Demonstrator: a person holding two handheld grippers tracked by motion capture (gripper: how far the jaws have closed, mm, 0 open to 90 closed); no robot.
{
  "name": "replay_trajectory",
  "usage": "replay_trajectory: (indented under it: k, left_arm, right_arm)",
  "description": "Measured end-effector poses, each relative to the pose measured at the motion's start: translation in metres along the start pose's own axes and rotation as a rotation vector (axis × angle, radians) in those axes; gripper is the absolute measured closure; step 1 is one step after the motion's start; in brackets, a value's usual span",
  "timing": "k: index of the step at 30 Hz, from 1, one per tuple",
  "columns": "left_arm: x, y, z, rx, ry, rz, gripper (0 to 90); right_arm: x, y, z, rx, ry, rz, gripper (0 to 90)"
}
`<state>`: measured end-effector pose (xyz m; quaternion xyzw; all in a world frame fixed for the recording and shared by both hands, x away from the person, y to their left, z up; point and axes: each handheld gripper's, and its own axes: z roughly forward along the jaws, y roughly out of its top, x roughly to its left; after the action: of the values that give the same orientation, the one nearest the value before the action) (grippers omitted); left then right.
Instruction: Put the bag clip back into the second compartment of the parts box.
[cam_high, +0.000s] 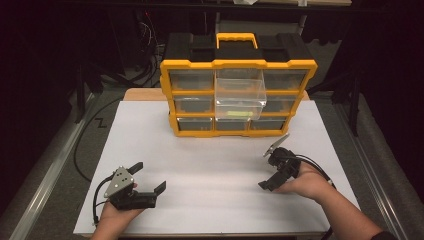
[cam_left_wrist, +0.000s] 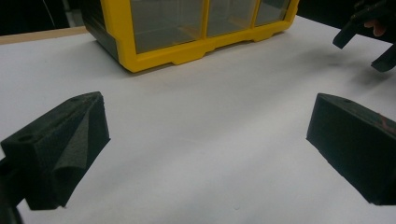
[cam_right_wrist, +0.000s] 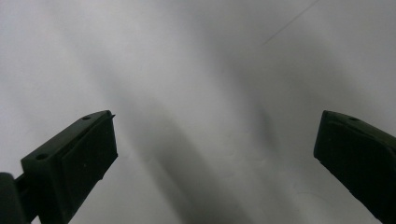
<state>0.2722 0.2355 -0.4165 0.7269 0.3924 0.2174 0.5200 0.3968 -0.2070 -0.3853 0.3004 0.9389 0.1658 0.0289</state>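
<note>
Both matte black grippers, left (cam_high: 149, 177) and right (cam_high: 267, 170), gape empty before the yellow-framed organizer's (cam_high: 238, 97) protruding clear drawer (cam_high: 240, 93).

I'm looking at a lab or workshop bench w/ a test setup: white table top (cam_high: 200, 165) lit bright, rest of room dark. At 12 o'clock stands a yellow parts organizer (cam_high: 238, 97) w/ clear drawers. Loose cables (cam_high: 145, 55) at 11, metal rail (cam_high: 47, 175) along the floor at 9.
</note>
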Motion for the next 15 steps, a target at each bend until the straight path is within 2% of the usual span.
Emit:
replay_trajectory:
  k: [7, 10, 13, 15]
  left_arm:
    - [-0.001, 0.001, 0.000, 0.001, 0.003, 0.014, 0.2]
    - [-0.001, 0.000, 0.001, 0.009, 0.009, 0.012, 0.2]
    - [0.001, 0.000, 0.002, 0.011, 0.017, 0.007, 0.2]
    - [0.002, 0.000, 0.002, 0.008, 0.022, 0.008, 0.2]
  right_arm:
    - [-0.002, -0.019, -0.003, -0.216, -0.004, 0.060, 0.1]
    - [-0.001, -0.025, -0.002, -0.289, -0.007, 0.061, 0.1]
    - [0.003, -0.027, -0.003, -0.377, 0.009, 0.084, 0.1]
    - [0.007, -0.028, -0.004, -0.427, -0.002, 0.086, 0.1]
